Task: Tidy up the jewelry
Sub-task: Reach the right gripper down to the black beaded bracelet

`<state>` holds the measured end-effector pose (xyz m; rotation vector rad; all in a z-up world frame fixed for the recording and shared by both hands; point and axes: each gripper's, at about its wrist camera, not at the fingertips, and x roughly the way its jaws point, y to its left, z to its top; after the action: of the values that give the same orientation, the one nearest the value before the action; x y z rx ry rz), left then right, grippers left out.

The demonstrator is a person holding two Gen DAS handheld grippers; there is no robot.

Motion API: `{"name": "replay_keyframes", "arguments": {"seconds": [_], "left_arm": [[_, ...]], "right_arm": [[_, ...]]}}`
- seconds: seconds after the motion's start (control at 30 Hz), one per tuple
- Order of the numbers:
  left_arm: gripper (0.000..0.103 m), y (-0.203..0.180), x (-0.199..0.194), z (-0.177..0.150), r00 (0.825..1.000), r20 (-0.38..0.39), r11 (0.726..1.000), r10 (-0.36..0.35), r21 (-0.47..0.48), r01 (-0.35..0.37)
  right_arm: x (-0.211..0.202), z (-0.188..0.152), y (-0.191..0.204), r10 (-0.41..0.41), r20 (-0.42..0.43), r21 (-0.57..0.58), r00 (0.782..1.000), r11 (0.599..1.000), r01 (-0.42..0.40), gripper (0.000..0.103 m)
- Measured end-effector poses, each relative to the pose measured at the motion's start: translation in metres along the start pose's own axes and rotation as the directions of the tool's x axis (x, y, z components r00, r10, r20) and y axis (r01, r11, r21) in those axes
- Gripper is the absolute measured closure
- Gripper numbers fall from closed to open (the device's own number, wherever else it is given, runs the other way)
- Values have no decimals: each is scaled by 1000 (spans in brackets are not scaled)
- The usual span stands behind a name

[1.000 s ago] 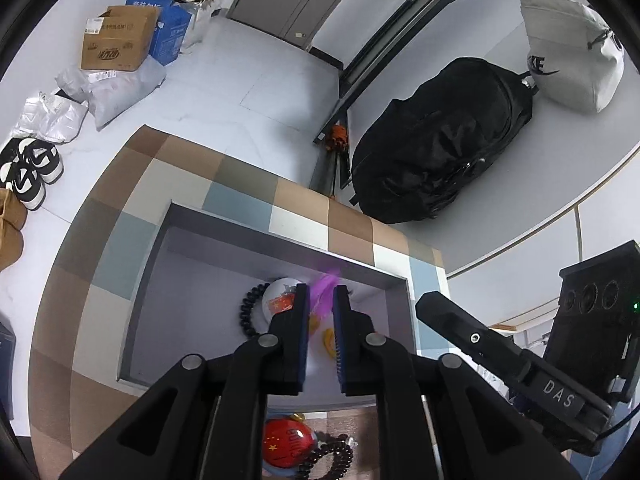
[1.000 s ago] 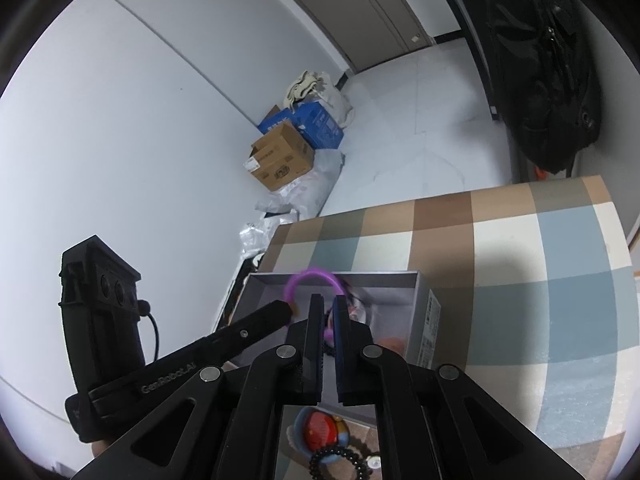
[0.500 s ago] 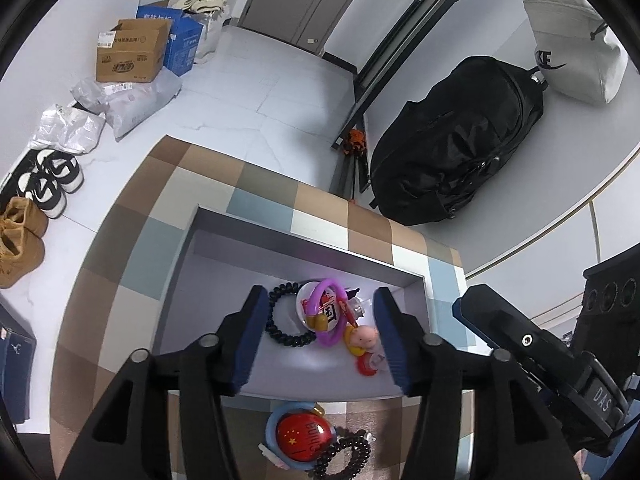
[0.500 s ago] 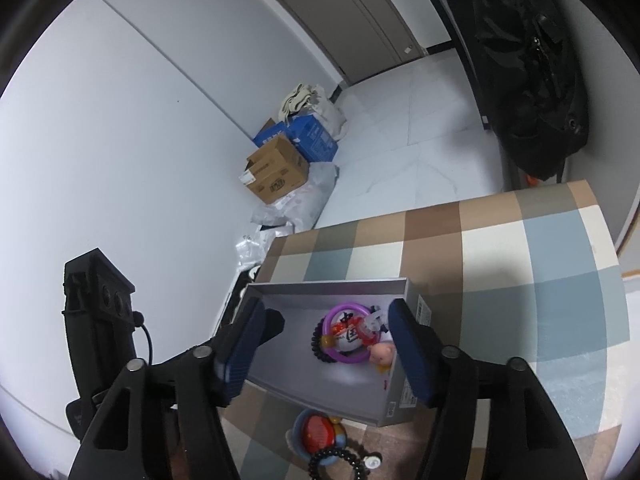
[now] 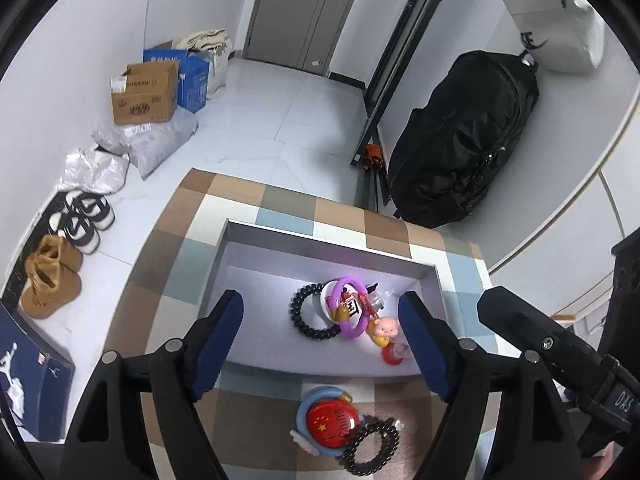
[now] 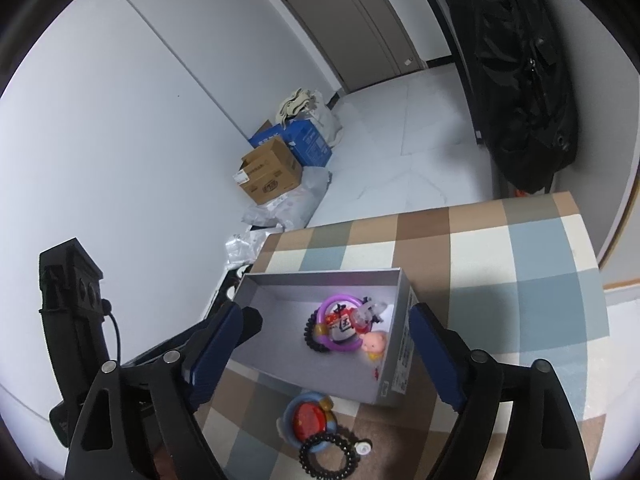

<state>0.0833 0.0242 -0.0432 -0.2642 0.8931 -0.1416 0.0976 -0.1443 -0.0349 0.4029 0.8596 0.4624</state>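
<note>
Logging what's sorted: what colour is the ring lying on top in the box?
Purple, with a gold bead; the ring shows best in the left wrist view.

Both tools' jaws just opened wide, purple ring (image 5: 347,307) dropped into box (image 5: 320,242)

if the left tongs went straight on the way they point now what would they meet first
Most likely the purple ring on the pile in the grey box; depth is unclear, so perhaps the box floor beside it.

Probably a home entryway: a door (image 5: 304,16), shoes (image 5: 80,220) lined along the wall, cardboard boxes (image 5: 144,94), and a black backpack (image 5: 464,140) on tiled floor (image 5: 280,120).
</note>
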Motion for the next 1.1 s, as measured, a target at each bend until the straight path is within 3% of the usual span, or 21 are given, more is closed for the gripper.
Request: {"name": "replay_keyframes", "arguments": {"seconds": [0.3, 0.47, 0.7, 0.9, 0.97, 1.1], "left_arm": [[18, 12, -18, -15, 998, 54, 1000, 14, 4, -14], [18, 25, -27, -25, 998, 64, 1000, 16, -21, -15], [18, 42, -18, -41, 1000, -15, 997, -24, -74, 23], [18, 42, 3, -53, 988, -124, 989, -93, -123, 78], [18, 35, 8, -55, 986, -149, 994, -69, -91, 56], [30, 24, 14, -60, 986, -164, 1000, -17, -24, 13]], "right_arm": [[-14, -15, 17, -35, 47, -82, 998, 996, 39, 0], [-19, -24, 22, -62, 57, -110, 996, 992, 68, 0], [-27, -35, 24, -95, 61, -123, 994, 987, 102, 0], [-25, -45, 24, -126, 35, -128, 991, 983, 129, 0], [-24, -47, 23, -136, 27, -133, 990, 981, 139, 0], [-23, -49, 18, -146, 13, -124, 989, 981, 147, 0]]}}
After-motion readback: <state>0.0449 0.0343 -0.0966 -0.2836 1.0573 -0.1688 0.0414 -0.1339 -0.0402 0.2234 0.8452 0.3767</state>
